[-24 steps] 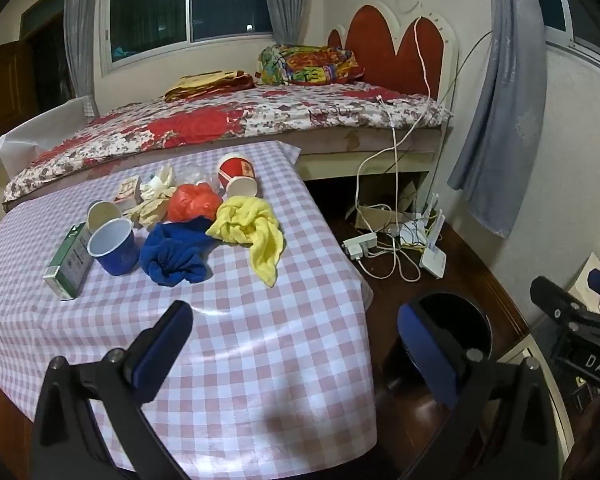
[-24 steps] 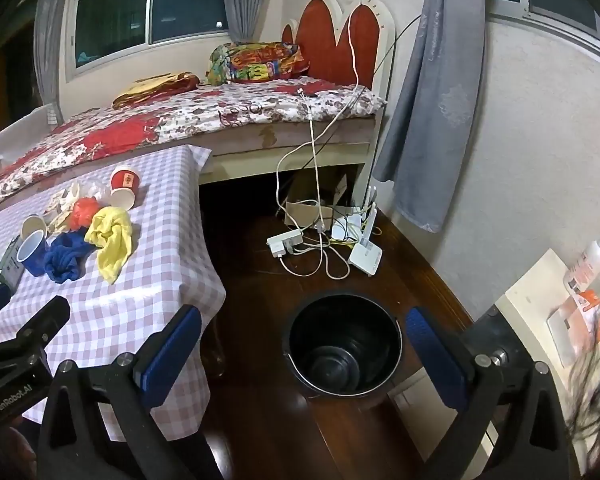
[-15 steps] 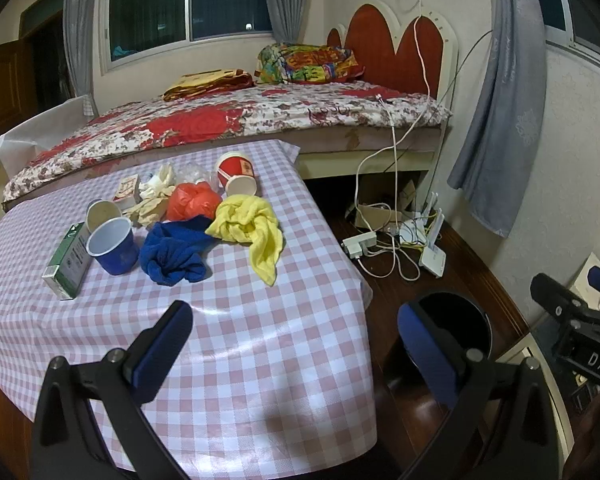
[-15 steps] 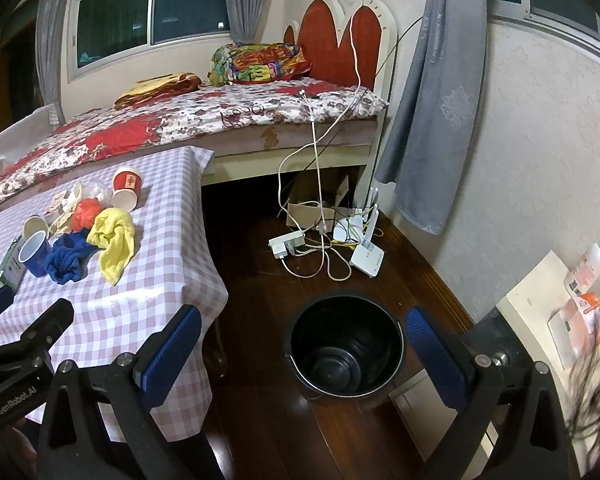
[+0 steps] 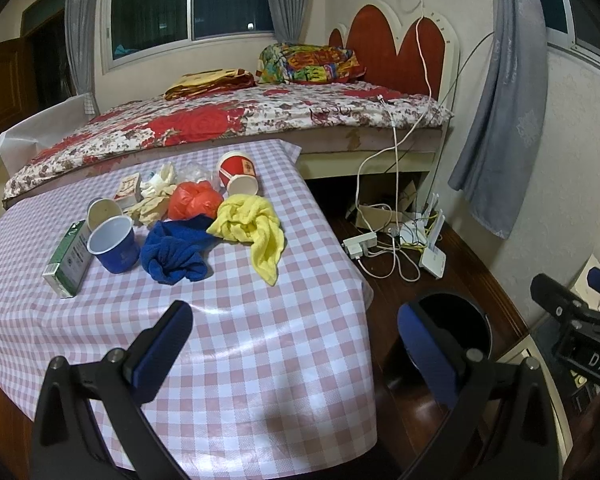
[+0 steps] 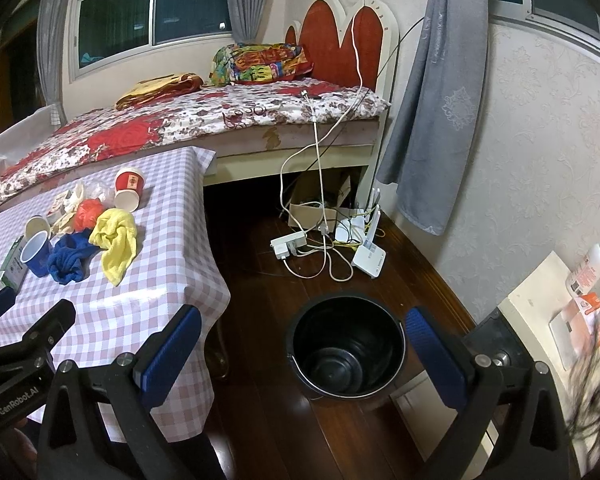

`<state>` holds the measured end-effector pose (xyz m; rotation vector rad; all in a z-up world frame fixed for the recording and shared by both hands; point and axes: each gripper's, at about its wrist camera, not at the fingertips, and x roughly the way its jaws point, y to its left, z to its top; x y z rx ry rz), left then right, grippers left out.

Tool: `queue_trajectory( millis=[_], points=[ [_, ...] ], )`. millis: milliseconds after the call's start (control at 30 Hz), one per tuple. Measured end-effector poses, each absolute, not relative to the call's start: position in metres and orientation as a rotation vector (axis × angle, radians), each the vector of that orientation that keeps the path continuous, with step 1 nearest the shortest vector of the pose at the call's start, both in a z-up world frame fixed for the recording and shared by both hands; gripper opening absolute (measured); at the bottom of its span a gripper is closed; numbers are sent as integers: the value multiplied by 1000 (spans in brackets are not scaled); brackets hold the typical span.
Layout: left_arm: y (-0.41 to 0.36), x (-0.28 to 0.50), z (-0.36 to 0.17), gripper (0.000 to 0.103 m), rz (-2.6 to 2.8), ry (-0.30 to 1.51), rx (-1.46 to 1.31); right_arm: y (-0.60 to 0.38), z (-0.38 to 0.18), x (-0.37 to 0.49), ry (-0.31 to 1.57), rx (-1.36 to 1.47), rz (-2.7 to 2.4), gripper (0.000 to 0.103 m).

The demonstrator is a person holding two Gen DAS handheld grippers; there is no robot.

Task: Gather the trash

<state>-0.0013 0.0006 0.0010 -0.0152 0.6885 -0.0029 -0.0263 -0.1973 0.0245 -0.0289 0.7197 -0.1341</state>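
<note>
Litter lies at the far left of the checked table: a red paper cup on its side, a blue cup, a white cup, a green carton, an orange plastic bag, crumpled tissue, a blue cloth and a yellow cloth. A black bucket stands empty on the floor right of the table. My left gripper hangs open over the table's near edge. My right gripper is open above the bucket's left rim. Neither holds anything.
Behind the table is a bed with a red headboard. A power strip, cables and a white router lie on the dark wooden floor beyond the bucket. A grey curtain hangs at right; a low white shelf carries a bottle.
The right wrist view has shifted slightly, so the bucket and table sit a little further right. The left view is nearly unchanged. Both grippers stay open.
</note>
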Motion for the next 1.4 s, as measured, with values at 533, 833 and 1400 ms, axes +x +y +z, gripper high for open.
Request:
queue_trajectory(
  millis=[533, 833, 1400],
  points=[
    [1, -1, 1, 103, -3, 691, -16, -195, 25, -26, 718, -29, -134, 103],
    [11, -2, -5, 103, -4, 691, -18, -195, 27, -26, 718, -29, -133, 103],
    [13, -2, -6, 103, -2, 692, -19, -198, 23, -26, 715, -29, -132, 103]
  ],
)
